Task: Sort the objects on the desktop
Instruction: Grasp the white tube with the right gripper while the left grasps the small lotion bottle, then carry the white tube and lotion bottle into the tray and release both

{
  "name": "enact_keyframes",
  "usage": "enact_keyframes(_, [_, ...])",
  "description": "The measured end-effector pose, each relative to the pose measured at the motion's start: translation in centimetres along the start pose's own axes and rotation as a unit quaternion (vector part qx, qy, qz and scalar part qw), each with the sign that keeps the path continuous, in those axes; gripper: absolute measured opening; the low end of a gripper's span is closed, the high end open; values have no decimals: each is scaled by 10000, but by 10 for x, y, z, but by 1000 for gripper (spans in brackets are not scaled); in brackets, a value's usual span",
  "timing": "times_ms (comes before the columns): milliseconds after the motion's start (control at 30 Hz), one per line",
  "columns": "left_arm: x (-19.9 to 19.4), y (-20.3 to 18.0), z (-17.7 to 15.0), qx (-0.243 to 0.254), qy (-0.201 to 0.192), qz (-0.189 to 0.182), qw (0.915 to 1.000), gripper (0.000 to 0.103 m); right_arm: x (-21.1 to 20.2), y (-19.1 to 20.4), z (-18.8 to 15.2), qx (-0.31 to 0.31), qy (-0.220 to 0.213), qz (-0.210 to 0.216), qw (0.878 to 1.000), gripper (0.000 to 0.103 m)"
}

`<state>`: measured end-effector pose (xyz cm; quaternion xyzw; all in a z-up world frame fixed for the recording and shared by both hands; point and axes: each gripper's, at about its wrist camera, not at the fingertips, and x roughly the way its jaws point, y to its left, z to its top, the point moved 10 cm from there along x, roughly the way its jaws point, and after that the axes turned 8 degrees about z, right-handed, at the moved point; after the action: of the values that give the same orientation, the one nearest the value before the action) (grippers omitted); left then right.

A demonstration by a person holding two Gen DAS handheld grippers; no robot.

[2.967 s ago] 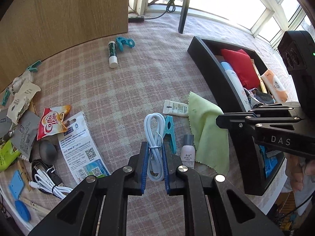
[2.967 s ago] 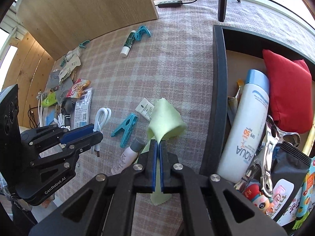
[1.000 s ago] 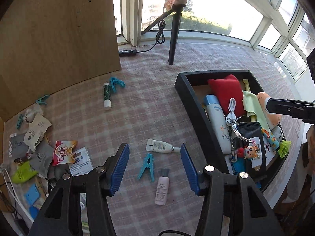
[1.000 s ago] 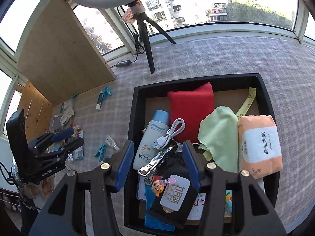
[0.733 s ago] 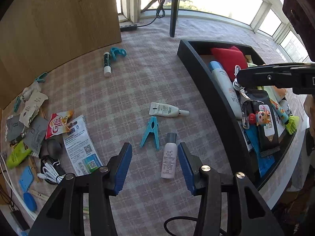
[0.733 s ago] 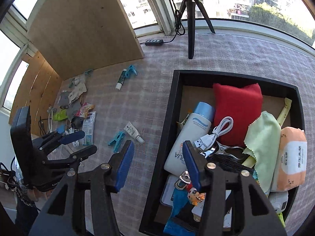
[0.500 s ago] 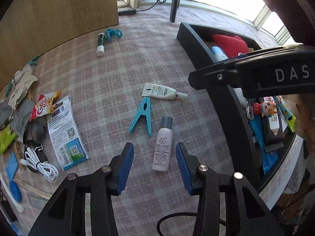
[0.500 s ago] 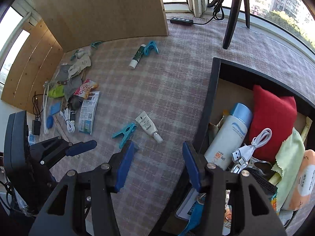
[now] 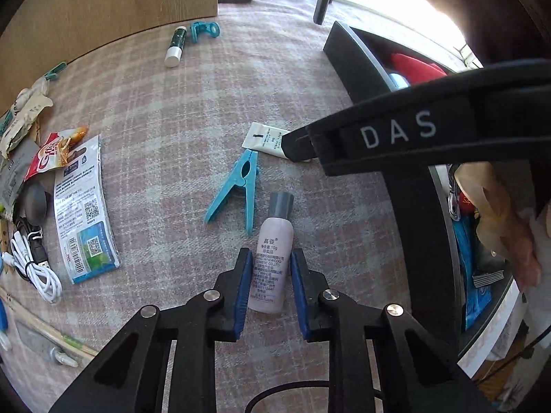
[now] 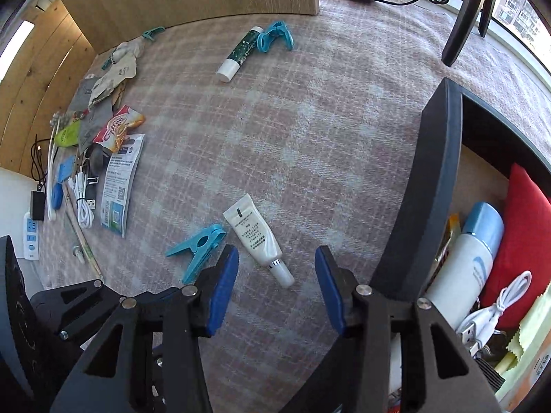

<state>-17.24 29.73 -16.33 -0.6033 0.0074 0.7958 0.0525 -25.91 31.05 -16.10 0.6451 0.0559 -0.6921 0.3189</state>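
Small lilac bottle (image 9: 272, 254) lies between the closing left tool's (image 9: 268, 287) narrowing jaws, untouched.

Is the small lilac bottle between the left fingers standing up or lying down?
Lying down. The lilac bottle lies flat on the checked cloth, grey cap pointing away, label facing up, between the closing jaws of the left gripper.

Both wrist views steep down, close; share clothespin (image 9: 237, 186) (image 10: 198, 249), tube (image 10: 256, 237).
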Motion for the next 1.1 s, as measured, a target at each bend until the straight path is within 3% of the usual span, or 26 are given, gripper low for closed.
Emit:
enact_keyframes(333, [-5,12,-8,-193,-74,174,9996,19,10,18,-2,-704,88,-454,9964,39])
enact_keyframes(400, [-6,19,-11,-291,-59,178,9994,19,7,17,-1,-717,37,-572,9958,32])
enact_keyframes(433, [-7,22,-13,-332,-59,191,9992,19,5,16,0,-678,6,-590,9960,23])
enact_keyframes(567, [-11,30,-17,-466,-66,235,9986,19,-4,13,0,-396,-43,-306,9987,17])
enact_keyframes(800, [-41,32,-16,-492,-283,132,9983,19,-41,20,-7,-167,-393,157,9990,17])
enact_keyframes(1000, [-65,-9,-1,-181,-531,-44,9984,19,-103,3,-35,46,-894,376,9953,17])
enact_keyframes(1100, [-73,-39,3,106,-637,-173,9978,19,-119,-4,-65,204,-1111,404,9928,17])
